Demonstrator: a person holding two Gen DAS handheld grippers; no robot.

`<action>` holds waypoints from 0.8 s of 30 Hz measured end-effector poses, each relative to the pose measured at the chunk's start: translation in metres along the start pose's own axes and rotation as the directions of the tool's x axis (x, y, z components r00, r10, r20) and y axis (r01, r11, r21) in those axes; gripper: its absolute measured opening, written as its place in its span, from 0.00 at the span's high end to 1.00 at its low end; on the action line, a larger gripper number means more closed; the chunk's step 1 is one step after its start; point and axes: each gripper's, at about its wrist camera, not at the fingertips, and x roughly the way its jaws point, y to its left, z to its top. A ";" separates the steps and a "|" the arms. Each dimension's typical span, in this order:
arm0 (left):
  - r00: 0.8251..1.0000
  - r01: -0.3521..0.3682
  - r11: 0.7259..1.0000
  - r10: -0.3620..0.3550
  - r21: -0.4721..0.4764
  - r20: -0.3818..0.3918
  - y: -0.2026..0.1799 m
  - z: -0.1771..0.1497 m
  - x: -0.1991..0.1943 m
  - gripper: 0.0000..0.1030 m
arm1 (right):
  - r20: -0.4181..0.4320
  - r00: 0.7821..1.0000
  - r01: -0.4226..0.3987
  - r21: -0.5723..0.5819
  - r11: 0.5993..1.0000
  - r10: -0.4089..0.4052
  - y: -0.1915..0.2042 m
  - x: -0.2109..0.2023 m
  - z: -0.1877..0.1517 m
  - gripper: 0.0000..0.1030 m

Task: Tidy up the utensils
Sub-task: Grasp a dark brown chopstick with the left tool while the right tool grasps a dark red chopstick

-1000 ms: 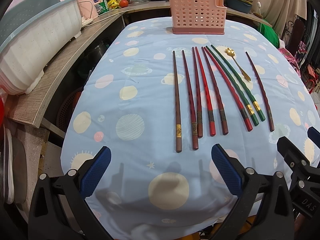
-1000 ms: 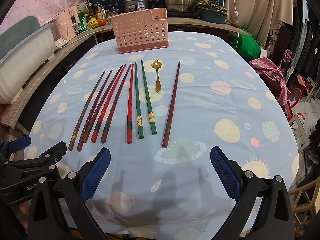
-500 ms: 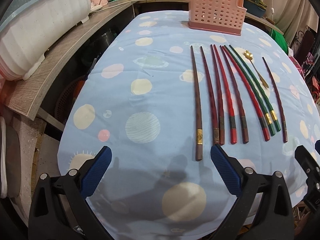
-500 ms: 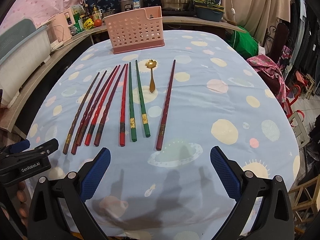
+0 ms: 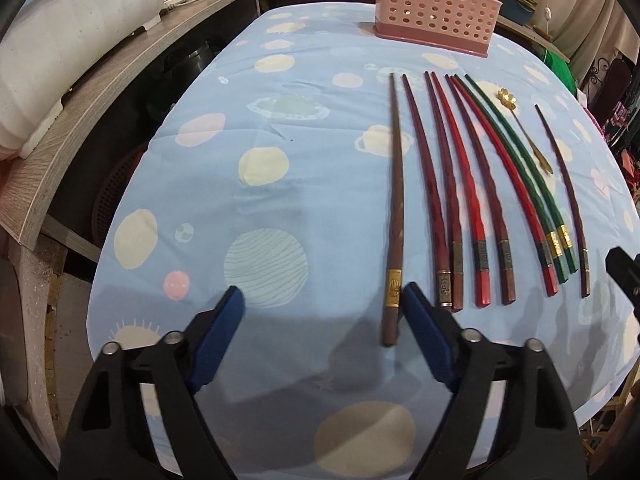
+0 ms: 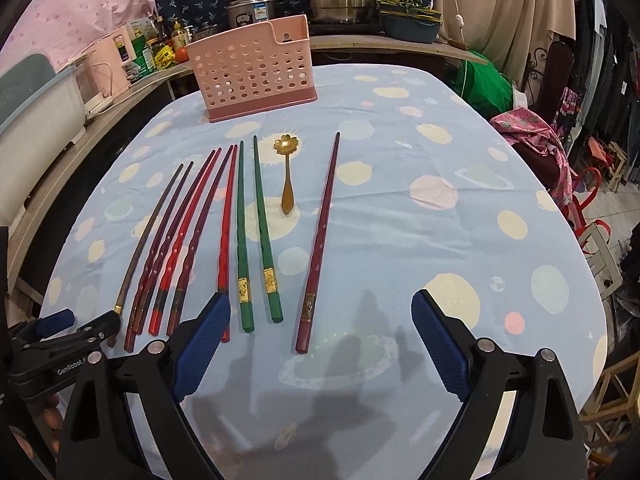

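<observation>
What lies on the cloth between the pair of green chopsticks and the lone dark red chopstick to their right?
Only the gold flower-shaped spoon, beside their far halves; nearer the handles the cloth is bare. The right wrist view shows it best.

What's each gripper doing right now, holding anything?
Left gripper: jaws closing around the brown chopstick, pads not yet pressing; nothing held.
Right gripper: jaws closing, the dark red chopstick and green chopsticks lie between them; nothing held.

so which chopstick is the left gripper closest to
The brown chopstick at the far left of the row, the only dull brown one. Its gold-banded end lies between the closing fingers of the left gripper; the others lie further right.
</observation>
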 end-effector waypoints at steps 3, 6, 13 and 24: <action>1.000 0.019 1.000 -0.019 -0.012 0.000 0.003 0.001 0.001 0.33 | -0.015 1.000 -0.006 0.008 1.000 0.006 -0.001 0.011 0.003 0.27; 1.000 0.022 1.000 -0.022 -0.006 0.004 0.003 0.002 0.001 0.39 | -0.022 1.000 -0.007 0.013 1.000 0.008 -0.002 0.018 0.005 0.35; 0.999 0.035 0.999 -0.035 0.010 0.012 -0.001 0.001 -0.002 0.53 | -0.061 0.998 -0.008 0.021 1.000 0.009 -0.007 0.036 0.003 0.59; 0.997 0.072 0.997 -0.072 0.022 0.010 -0.003 -0.002 -0.006 0.87 | -0.037 0.999 -0.004 0.001 1.000 0.004 -0.010 0.032 -0.008 0.82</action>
